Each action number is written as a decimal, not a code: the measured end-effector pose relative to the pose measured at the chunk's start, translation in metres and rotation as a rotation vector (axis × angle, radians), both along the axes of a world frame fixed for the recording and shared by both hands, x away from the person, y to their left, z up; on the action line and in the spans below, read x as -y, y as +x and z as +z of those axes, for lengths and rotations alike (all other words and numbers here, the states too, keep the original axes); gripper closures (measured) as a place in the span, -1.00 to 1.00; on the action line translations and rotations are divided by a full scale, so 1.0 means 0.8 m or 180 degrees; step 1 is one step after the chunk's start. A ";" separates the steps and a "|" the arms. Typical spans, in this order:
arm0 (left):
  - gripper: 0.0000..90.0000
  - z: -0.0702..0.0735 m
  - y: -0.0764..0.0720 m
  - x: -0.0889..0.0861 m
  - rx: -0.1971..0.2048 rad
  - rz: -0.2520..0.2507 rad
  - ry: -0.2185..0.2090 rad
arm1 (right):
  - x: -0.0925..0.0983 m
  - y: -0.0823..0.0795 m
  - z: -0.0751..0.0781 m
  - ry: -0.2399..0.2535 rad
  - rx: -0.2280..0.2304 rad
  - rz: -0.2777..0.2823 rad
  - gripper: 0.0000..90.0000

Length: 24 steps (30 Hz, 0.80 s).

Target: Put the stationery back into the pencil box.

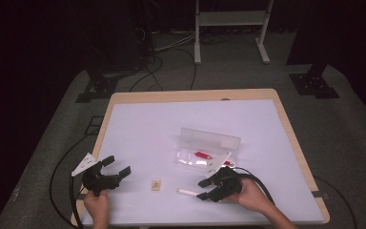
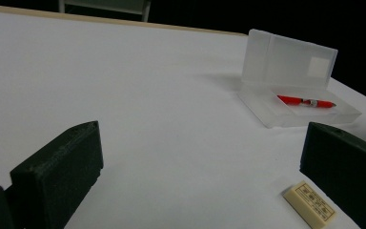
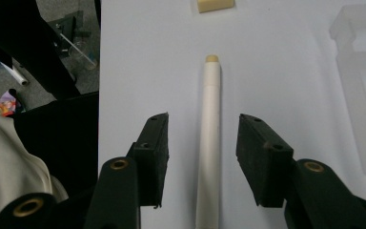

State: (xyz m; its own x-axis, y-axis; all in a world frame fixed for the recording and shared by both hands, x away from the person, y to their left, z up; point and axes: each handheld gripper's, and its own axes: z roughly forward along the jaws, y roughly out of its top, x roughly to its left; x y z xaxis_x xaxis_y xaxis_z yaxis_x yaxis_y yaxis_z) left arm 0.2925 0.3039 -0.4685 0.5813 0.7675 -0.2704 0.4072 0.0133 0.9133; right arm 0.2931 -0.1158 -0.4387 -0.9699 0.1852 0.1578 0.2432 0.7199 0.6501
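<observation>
Pen (image 3: 209,138), a white stick with a tan tip, lies flat on the counter (image 1: 143,124) and runs straight down the middle of the right gripper (image 3: 204,160), its long axis in line with the two black jaws, tan tip pointing away from the hand. The jaws stand apart, one on each side of the barrel, with a strip of white counter showing between each pad and the pen, so nothing is clamped yet; a squeeze would meet the barrel across its width, which looks like the right approach. In the high view the pen (image 1: 187,192) sits just left of the right gripper (image 1: 205,190), near the front edge of the counter. An eraser (image 1: 157,184) lies a little farther left, between the two hands. The left gripper (image 1: 116,168) rests well apart from the pen, jaws wide and holding nothing. Behind the right hand, an open clear case (image 1: 208,150) holds a red pen (image 1: 203,155); whether the case touches the gripper's plate is hard to tell from above.
</observation>
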 end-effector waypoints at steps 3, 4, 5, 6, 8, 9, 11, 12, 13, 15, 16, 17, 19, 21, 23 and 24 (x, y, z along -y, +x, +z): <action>-1.00 0.000 0.000 0.000 0.0002 -0.0001 -0.0005 | -0.002 0.001 -0.006 -0.0060 -0.0007 -0.0006 0.26; -1.00 0.000 0.000 0.000 0.0002 -0.0001 -0.0006 | -0.003 0.001 -0.008 -0.0058 -0.0006 -0.0008 0.28; -1.00 0.000 0.000 0.000 0.0002 0.0000 -0.0004 | -0.003 0.001 -0.009 -0.0060 -0.0007 -0.0004 0.29; -1.00 0.000 0.000 0.000 0.0003 0.0000 -0.0002 | -0.004 0.001 -0.010 -0.0076 0.0004 0.0001 0.29; -1.00 0.000 0.000 0.000 0.0005 -0.0002 -0.0005 | -0.005 0.000 -0.013 -0.0093 -0.0004 0.0005 0.30; -1.00 0.000 0.000 0.000 0.0009 -0.0004 -0.0005 | -0.006 0.000 -0.013 -0.0098 -0.0011 0.0005 0.31; -1.00 0.000 0.000 0.000 0.0006 -0.0002 -0.0007 | -0.006 0.000 -0.015 -0.0106 0.0003 0.0010 0.36; -1.00 0.000 0.000 0.000 0.0004 -0.0003 -0.0007 | -0.007 0.000 -0.015 -0.0120 0.0010 0.0019 0.38; -1.00 0.000 0.000 0.000 0.0008 -0.0006 -0.0005 | -0.007 -0.001 -0.016 -0.0130 0.0023 0.0019 0.39; -1.00 0.000 0.000 0.000 0.0006 -0.0005 0.0002 | -0.008 -0.001 -0.018 -0.0135 0.0032 0.0031 0.45; -1.00 0.000 0.000 0.000 0.0004 -0.0004 -0.0002 | -0.009 -0.001 -0.019 -0.0145 0.0045 0.0040 0.46; -1.00 0.000 0.000 0.000 0.0006 -0.0005 -0.0005 | -0.010 -0.001 -0.019 -0.0164 0.0052 0.0045 0.47; -1.00 0.000 0.000 0.000 0.0002 -0.0006 -0.0007 | -0.011 -0.002 -0.020 -0.0191 0.0084 0.0043 0.51; -1.00 0.000 0.000 0.000 0.0007 -0.0007 -0.0004 | -0.012 -0.004 -0.022 -0.0225 0.0129 0.0045 0.57; -1.00 0.000 0.000 0.000 0.0006 -0.0006 -0.0005 | -0.012 -0.004 -0.023 -0.0242 0.0154 0.0041 0.59; -1.00 0.000 0.000 0.000 0.0003 -0.0003 -0.0007 | -0.012 -0.004 -0.024 -0.0251 0.0168 0.0040 0.60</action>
